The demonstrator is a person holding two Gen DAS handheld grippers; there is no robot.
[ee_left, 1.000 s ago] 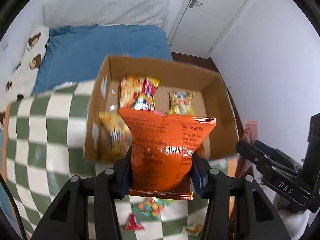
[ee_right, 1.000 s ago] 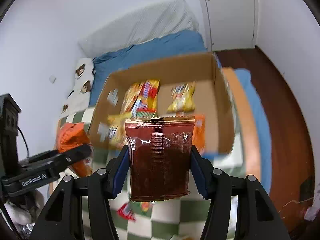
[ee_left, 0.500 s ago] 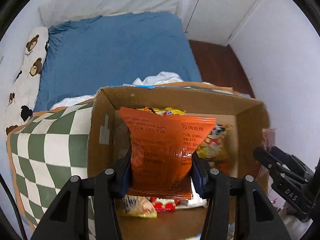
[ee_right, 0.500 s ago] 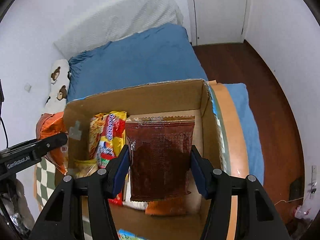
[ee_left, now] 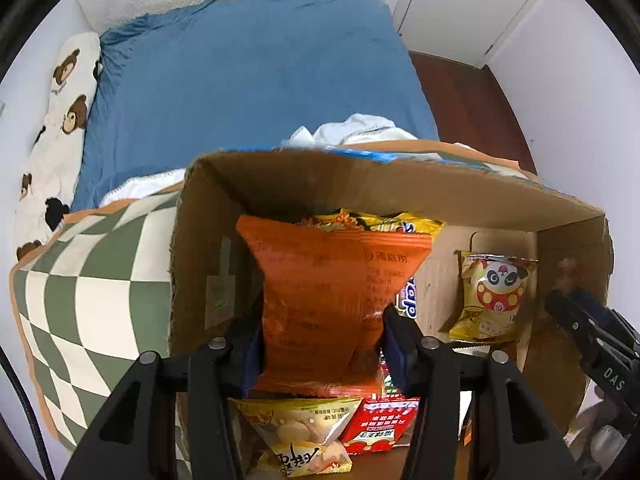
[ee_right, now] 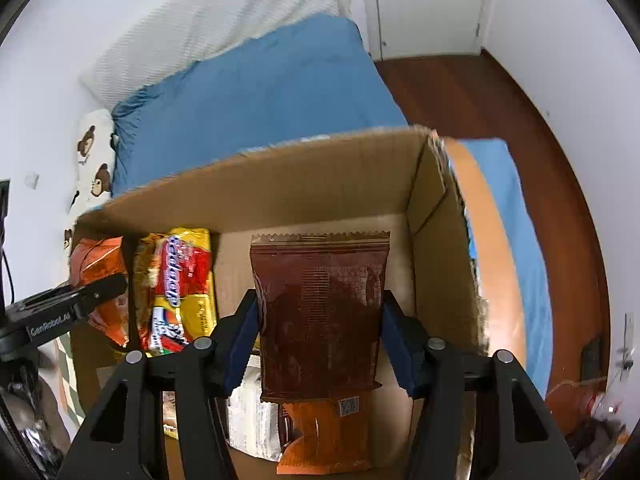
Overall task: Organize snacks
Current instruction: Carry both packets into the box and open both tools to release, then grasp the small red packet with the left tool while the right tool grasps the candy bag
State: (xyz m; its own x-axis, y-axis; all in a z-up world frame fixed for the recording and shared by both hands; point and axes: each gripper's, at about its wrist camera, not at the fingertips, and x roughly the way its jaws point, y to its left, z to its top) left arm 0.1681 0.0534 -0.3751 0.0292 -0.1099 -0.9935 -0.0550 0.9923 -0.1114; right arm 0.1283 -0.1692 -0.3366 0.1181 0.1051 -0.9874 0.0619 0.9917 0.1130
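Moved since a second ago: both grippers have come down from above the checked blanket and now reach into the open brown cardboard box [ee_left: 400, 200], each with its packet.
Left wrist view, claw: left gripper [ee_left: 322, 344] points down into the box's left part; its jaws are opening, the crinkled orange foil snack packet [ee_left: 336, 300] is between them, and the blue pads seem to touch its sides, though the edges are in shadow.
Left wrist view, writing: the orange packet bears small printed Chinese lines and a round logo with three characters near its top right.
Left wrist view, box contents: a yellow packet with a red-and-white panda figure [ee_left: 494, 296] leans at the right wall; a yellow packet of round biscuits [ee_left: 296, 436] and a red packet with white characters [ee_left: 380, 426] lie below the claw.
Left wrist view, surroundings: green-and-cream checked blanket [ee_left: 80, 300], blue bed sheet [ee_left: 248, 92], bear-print pillow [ee_left: 64, 92].
Left wrist view, other tool: "DAS" reads on the right gripper's side.
Right wrist view, claw: right gripper [ee_right: 320, 336] has jaws opening around a dark brown rectangular foil packet [ee_right: 320, 312] that stands upright inside the box, near its right wall.
Right wrist view, writing: a red-and-yellow packet [ee_right: 180, 288] shows blue lettering, not fully legible; "GenRobot.AI" on the left gripper's side.
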